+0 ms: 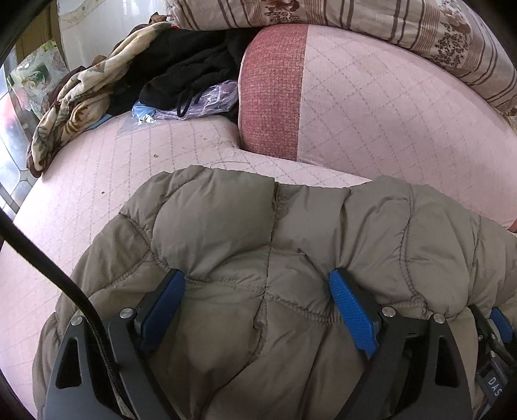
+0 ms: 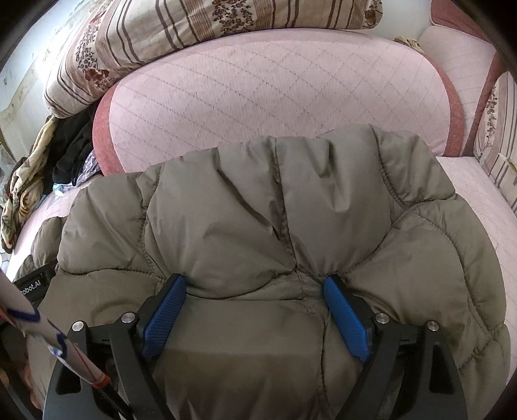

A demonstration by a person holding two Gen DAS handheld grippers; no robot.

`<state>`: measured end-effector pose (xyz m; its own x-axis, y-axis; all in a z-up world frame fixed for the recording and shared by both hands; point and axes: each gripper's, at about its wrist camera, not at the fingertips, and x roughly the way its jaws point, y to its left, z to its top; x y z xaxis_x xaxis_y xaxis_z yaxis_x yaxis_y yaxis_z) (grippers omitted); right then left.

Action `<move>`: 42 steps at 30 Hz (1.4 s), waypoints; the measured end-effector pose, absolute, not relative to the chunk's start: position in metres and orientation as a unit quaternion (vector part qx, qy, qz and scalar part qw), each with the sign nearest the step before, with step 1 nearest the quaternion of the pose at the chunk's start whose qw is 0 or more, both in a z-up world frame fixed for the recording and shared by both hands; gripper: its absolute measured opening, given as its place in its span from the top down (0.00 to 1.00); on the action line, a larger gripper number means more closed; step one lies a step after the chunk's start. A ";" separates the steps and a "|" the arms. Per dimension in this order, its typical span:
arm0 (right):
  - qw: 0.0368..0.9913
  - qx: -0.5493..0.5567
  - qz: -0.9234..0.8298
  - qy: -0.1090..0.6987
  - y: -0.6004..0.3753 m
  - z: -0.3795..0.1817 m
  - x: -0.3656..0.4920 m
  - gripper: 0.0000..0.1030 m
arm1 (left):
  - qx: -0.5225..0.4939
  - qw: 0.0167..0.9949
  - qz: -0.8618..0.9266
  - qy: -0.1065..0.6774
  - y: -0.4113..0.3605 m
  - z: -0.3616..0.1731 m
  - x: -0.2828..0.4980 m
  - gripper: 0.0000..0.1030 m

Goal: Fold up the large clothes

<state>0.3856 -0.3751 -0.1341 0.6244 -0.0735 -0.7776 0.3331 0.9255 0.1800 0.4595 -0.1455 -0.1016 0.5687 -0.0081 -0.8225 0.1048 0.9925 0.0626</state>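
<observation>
A puffy olive-grey quilted jacket (image 1: 245, 226) lies bunched on the pink quilted sofa seat (image 1: 97, 181). My left gripper (image 1: 258, 274) stands wide open over it, and the padded fabric bulges up between the blue pads (image 1: 350, 310) without being pinched. In the right wrist view the same jacket (image 2: 258, 206) fills the middle, its far edge against the backrest. My right gripper (image 2: 255, 281) is wide open too, fingertips resting on a quilted seam with fabric between them. The right gripper's blue pad (image 1: 501, 323) shows just to the right of the left gripper.
The pink backrest cushion (image 2: 274, 84) rises behind the jacket, with a striped floral quilt (image 2: 181, 29) on top. A pile of black clothes (image 1: 194, 64), a patterned blanket (image 1: 74, 103) and a plastic bag (image 1: 206, 100) fills the seat's far left. A black cable (image 1: 48, 258) crosses the left.
</observation>
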 end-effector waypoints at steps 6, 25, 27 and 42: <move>0.873 0.126 -0.139 0.451 -0.369 -0.122 0.390 0.12 | 0.034 0.873 -0.030 0.485 -0.127 -0.071 0.446 0.12; 0.859 0.142 -0.190 0.453 -0.423 -0.125 0.391 0.09 | 0.040 0.874 0.013 0.485 -0.058 -0.092 0.467 0.12; 0.859 0.158 -0.182 0.451 -0.427 -0.133 0.395 0.08 | 0.036 0.874 0.009 0.484 -0.060 -0.098 0.472 0.12; 0.857 0.206 -0.167 0.443 -0.444 -0.145 0.396 0.05 | 0.048 0.874 0.015 0.483 -0.070 -0.104 0.474 0.12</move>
<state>0.3960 -0.4440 -0.1453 0.5522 -0.1034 -0.8273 0.4678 0.8598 0.2049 0.4745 -0.0698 -0.1036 0.5337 0.0726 -0.8426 0.0207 0.9949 0.0988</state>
